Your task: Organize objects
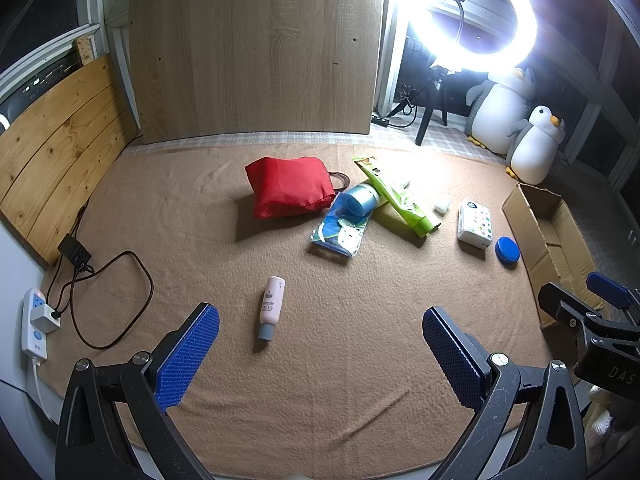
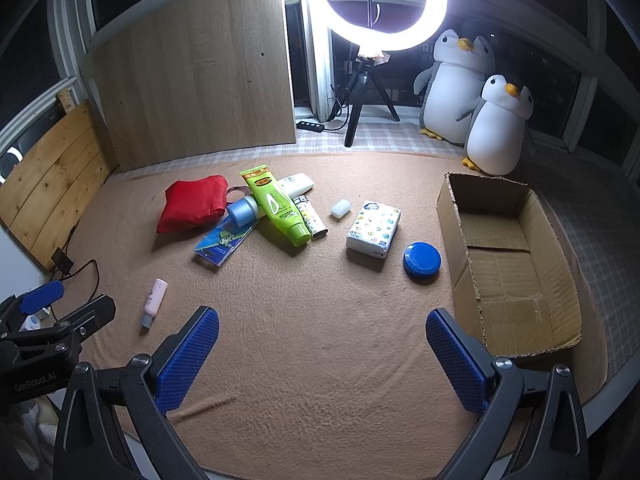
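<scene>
Cardboard is the landmark here: an open, empty cardboard box (image 2: 508, 264) lies on a tan blanket (image 2: 320, 340), and everything to be sorted lies to its left. Nearest it is a blue round lid (image 2: 422, 260), then a printed tissue pack (image 2: 374, 229), then a heap where a green tube (image 2: 278, 210) rests across a blue-capped bottle (image 2: 243, 211) beside a red pouch (image 2: 192, 202); a pink bottle (image 2: 154, 300) lies alone, farthest from the box.

Both the left gripper (image 1: 320, 356) and right gripper (image 2: 322, 356) hover with jaws wide apart, holding nothing.

Likely trouble: pulling one item from the heap could drag or roll its neighbours, and the soft blanket may bunch under a low approach. The box's flap could catch a dropped item.

Beyond the box stand two plush penguins (image 2: 476, 100) and a glaring ring light (image 2: 384, 0); wooden panels (image 2: 192, 64) back the blanket.
</scene>
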`<act>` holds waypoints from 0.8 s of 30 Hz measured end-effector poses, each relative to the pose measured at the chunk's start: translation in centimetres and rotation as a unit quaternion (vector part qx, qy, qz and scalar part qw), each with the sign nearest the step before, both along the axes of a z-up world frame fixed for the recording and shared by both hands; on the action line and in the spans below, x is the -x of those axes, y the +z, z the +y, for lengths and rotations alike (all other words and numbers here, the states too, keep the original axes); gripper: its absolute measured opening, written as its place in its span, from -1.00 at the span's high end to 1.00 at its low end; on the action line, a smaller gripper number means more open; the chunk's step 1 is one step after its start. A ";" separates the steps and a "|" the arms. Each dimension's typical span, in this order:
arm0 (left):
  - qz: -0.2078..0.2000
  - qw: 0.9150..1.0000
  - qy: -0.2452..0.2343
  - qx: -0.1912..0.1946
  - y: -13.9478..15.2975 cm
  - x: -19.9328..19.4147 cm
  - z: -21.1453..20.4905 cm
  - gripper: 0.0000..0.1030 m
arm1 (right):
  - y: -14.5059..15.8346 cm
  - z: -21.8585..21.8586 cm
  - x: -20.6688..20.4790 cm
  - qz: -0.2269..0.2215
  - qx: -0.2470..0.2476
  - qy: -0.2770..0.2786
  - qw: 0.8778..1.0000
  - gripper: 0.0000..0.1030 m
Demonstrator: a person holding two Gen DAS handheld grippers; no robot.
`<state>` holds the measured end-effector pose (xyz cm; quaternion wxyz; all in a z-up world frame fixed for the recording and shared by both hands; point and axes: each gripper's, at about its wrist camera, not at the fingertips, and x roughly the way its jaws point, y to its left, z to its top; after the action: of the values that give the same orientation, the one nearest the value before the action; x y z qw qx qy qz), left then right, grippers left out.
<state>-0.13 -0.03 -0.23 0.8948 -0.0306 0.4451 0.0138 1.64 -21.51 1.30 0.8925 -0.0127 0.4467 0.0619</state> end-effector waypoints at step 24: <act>0.001 1.000 0.000 0.000 0.0 0.1 0.0 -1.00 | -0.3 0.2 0.0 0.005 -0.001 0.000 1.000 -0.99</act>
<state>-0.24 -0.08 -0.18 0.8942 -0.0307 0.4464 0.0137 1.65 -21.35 1.04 0.8901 -0.0115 0.4513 0.0626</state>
